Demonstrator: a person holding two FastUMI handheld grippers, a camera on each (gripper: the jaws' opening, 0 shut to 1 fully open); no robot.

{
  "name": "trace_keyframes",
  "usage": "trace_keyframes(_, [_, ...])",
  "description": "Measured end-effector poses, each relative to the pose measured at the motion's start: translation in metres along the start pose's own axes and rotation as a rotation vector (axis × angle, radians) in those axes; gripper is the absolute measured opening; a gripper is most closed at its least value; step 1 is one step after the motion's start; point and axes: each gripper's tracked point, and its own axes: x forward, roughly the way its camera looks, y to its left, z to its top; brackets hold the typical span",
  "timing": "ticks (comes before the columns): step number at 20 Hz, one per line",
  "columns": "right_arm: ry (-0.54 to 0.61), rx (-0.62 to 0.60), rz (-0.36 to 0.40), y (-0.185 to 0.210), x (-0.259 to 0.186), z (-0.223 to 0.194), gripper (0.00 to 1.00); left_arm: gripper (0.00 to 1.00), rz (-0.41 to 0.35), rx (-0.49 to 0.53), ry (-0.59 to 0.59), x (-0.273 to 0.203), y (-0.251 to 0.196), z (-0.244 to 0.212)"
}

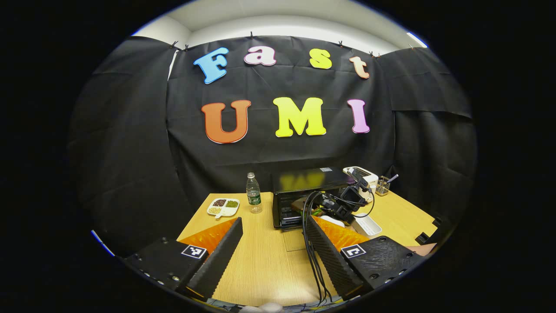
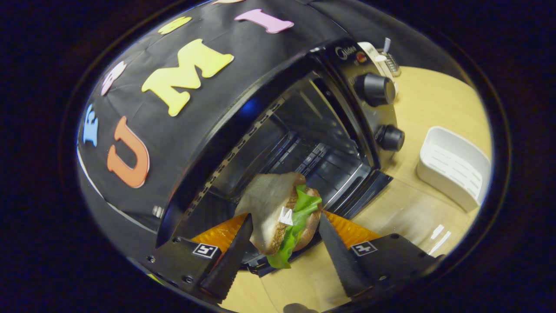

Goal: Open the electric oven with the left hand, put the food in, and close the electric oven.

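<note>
The right gripper (image 2: 284, 243) is seen tilted in front of the open oven (image 2: 304, 143), its two fingers pressed on a sandwich (image 2: 282, 217) held just before the oven's dark mouth, with the two knobs (image 2: 374, 89) beside the opening and a white tray (image 2: 454, 167) well apart on the wooden table (image 2: 438, 104). The left gripper (image 1: 271, 248) is held low over the table (image 1: 265, 256) with its fingers spread wide and nothing between them. Beyond it a water bottle (image 1: 253, 198) and a divided snack plate (image 1: 223, 207) are found beside the oven (image 1: 304, 191), whose front is partly hidden by the other gripper's cables (image 1: 310, 226).

Glossy black oven (image 2: 278, 130) (metal inside), matt wood-grain table (image 1: 265, 256), white plastic tray (image 2: 454, 167).
</note>
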Motion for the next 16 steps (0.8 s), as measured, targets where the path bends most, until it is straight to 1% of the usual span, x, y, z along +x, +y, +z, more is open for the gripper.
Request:
trace_keyframes(1, [-0.015, -0.048, -0.010, -0.005, -0.011, 0.006, 1.00, 0.96, 0.002, -0.009, -0.001, 0.002, 0.002, 0.001])
trace_keyframes(2, [-0.028, -0.096, -0.026, -0.010, -0.017, 0.009, 1.00, 0.96, 0.005, -0.015, -0.003, 0.002, 0.004, 0.002])
trace_keyframes(3, [-0.035, -0.137, -0.040, -0.016, -0.024, 0.014, 0.88, 0.96, 0.007, -0.019, -0.005, 0.002, 0.006, 0.004])
trace_keyframes(4, [-0.036, -0.173, -0.044, -0.021, -0.034, 0.015, 0.89, 0.96, 0.009, -0.021, -0.009, 0.002, 0.007, 0.004])
trace_keyframes(5, [-0.037, -0.203, -0.034, -0.022, -0.047, 0.017, 1.00, 0.96, 0.014, -0.018, -0.018, 0.002, 0.010, 0.007])
trace_keyframes(6, [-0.048, -0.240, -0.029, -0.023, -0.060, 0.022, 1.00, 0.96, 0.016, -0.014, -0.024, 0.003, 0.010, 0.008])
trace_keyframes(7, [-0.058, -0.291, -0.022, -0.025, -0.076, 0.028, 0.89, 0.96, 0.018, -0.010, -0.034, 0.004, 0.011, 0.009])
trace_keyframes(8, [-0.062, -0.334, -0.010, -0.029, -0.096, 0.033, 0.89, 0.96, 0.017, -0.010, -0.046, 0.006, 0.011, 0.010])
trace_keyframes(9, [-0.076, -0.361, -0.005, -0.030, -0.113, 0.041, 1.00, 0.96, 0.018, -0.007, -0.048, 0.008, 0.011, 0.009])
trace_keyframes(10, [-0.102, -0.398, 0.001, -0.034, -0.138, 0.054, 0.89, 0.96, 0.017, -0.011, -0.040, 0.011, 0.011, 0.005])
trace_keyframes(11, [-0.120, -0.445, 0.010, -0.036, -0.159, 0.063, 1.00, 0.96, 0.015, -0.022, -0.038, 0.014, 0.010, 0.002])
trace_keyframes(14, [-0.182, -0.623, 0.011, -0.051, -0.222, 0.096, 1.00, 0.96, 0.011, -0.038, -0.036, 0.025, 0.003, -0.006])
trace_keyframes(16, [-0.229, -0.718, 0.021, -0.058, -0.262, 0.116, 1.00, 0.96, 0.017, -0.025, -0.042, 0.035, -0.003, -0.015])
